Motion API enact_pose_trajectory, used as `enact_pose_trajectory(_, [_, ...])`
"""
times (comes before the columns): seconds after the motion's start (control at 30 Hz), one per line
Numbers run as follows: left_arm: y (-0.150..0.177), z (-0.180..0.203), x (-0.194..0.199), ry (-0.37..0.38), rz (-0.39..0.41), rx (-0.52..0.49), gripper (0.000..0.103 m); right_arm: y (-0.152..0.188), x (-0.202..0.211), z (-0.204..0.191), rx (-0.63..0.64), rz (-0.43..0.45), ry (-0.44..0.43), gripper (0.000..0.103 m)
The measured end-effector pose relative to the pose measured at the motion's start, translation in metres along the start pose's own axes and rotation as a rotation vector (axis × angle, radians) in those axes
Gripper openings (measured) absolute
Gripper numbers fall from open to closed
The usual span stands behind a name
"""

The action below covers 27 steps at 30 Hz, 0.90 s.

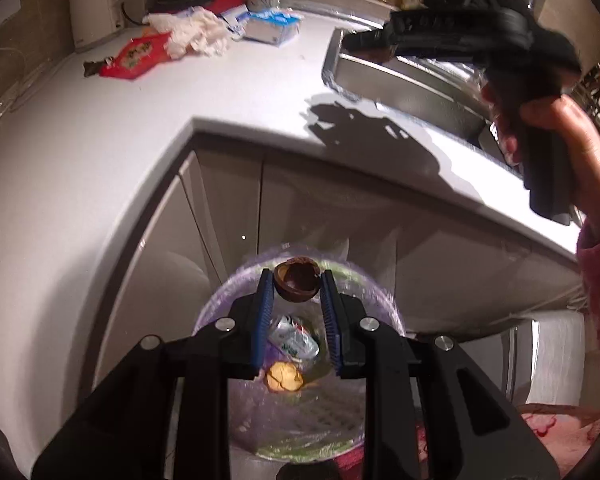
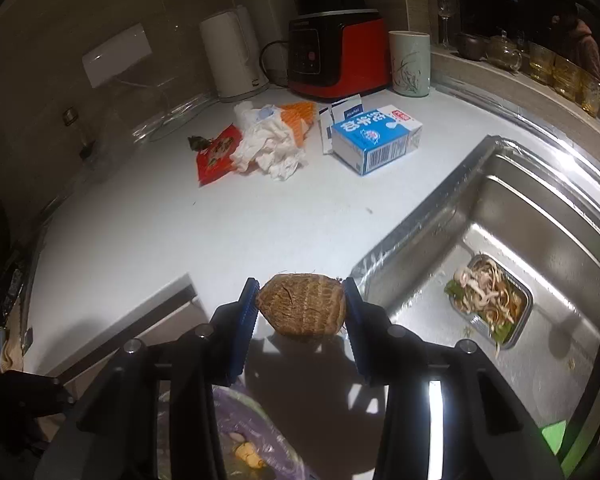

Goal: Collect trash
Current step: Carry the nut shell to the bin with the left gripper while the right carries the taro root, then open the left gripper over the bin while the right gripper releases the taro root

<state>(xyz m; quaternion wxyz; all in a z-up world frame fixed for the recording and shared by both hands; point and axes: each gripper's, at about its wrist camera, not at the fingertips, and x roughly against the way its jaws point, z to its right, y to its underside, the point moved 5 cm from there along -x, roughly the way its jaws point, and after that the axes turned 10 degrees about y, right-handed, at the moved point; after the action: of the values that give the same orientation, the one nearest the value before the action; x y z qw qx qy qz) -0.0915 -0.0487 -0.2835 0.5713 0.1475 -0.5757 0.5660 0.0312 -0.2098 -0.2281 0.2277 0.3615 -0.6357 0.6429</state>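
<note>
At lower centre, the left gripper pinches a brown husk shell above the lined trash bin; the right gripper clamps a fibrous husk over the countertop; releasing squarely over the bin likely avoids spills.

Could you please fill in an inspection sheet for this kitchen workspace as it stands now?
Surface: white countertop, stainless sink inset.
Job's things: red wrapper, crumpled tissues, blue carton; lined bin below.
Clutter: food tray in sink.
Grippers: left gripper holds brown shell over bin; right gripper holds fibrous husk.
Cables: black cord behind blender.
Surroundings: kettle, cup, glassware on ledge.
</note>
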Motion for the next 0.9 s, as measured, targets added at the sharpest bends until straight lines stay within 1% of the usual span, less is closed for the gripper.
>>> enact_pose_trajectory(0.07, [0.024,0.002,-0.016,0.024,-0.057,0.008,0.024,0.020,0.016,-0.006,-0.009,-0.007,0.006,0.042])
enact_pose_trajectory(0.1, [0.037,0.001,-0.026,0.030,-0.088,0.022,0.028,0.030,0.022,-0.011,-0.011,-0.013,0.010,0.043])
enact_pose_trajectory(0.13, [0.046,0.000,-0.035,0.037,-0.117,0.035,0.048,0.038,0.027,-0.014,-0.014,-0.017,0.012,0.043])
enact_pose_trajectory(0.17, [0.056,-0.003,-0.043,0.024,-0.145,0.046,0.058,0.046,0.032,-0.018,-0.017,-0.024,0.010,0.043])
enact_pose_trajectory(0.2, [0.062,-0.005,-0.048,0.006,-0.153,0.051,0.068,0.055,0.037,-0.021,-0.019,-0.028,0.008,0.043])
enact_pose_trajectory(0.27, [0.071,-0.007,-0.050,-0.007,-0.158,0.046,0.069,0.069,0.046,-0.028,-0.016,-0.035,0.005,0.043])
enact_pose_trajectory(0.33, [0.072,-0.008,-0.043,0.007,-0.159,0.054,0.068,0.083,0.051,-0.036,-0.011,-0.045,-0.003,0.043])
enact_pose_trajectory(0.4, [0.068,-0.008,-0.026,0.011,-0.123,0.050,0.069,0.099,0.051,-0.045,-0.003,-0.063,-0.024,0.043])
enact_pose_trajectory(0.47, [0.063,-0.009,-0.008,0.002,-0.081,0.045,0.073,0.120,0.045,-0.057,0.012,-0.103,-0.045,0.043])
enact_pose_trajectory(0.53, [0.057,-0.014,0.015,-0.018,-0.036,0.043,0.077,0.145,0.030,-0.068,0.026,-0.162,-0.074,0.042])
enact_pose_trajectory(0.63, [0.045,-0.018,0.042,-0.048,0.030,0.044,0.079,0.182,-0.001,-0.084,0.055,-0.250,-0.084,0.042])
enact_pose_trajectory(0.73, [0.032,-0.021,0.064,-0.072,0.080,0.050,0.080,0.207,-0.026,-0.094,0.065,-0.324,-0.092,0.043])
enact_pose_trajectory(0.8, [0.022,-0.024,0.074,-0.083,0.108,0.055,0.081,0.213,-0.034,-0.096,0.052,-0.355,-0.097,0.056])
enact_pose_trajectory(0.87, [0.011,-0.025,0.081,-0.096,0.135,0.059,0.083,0.209,-0.033,-0.095,0.050,-0.350,-0.093,0.078])
enact_pose_trajectory(0.9, [0.005,-0.026,0.085,-0.098,0.144,0.063,0.083,0.203,-0.031,-0.094,0.053,-0.341,-0.091,0.082])
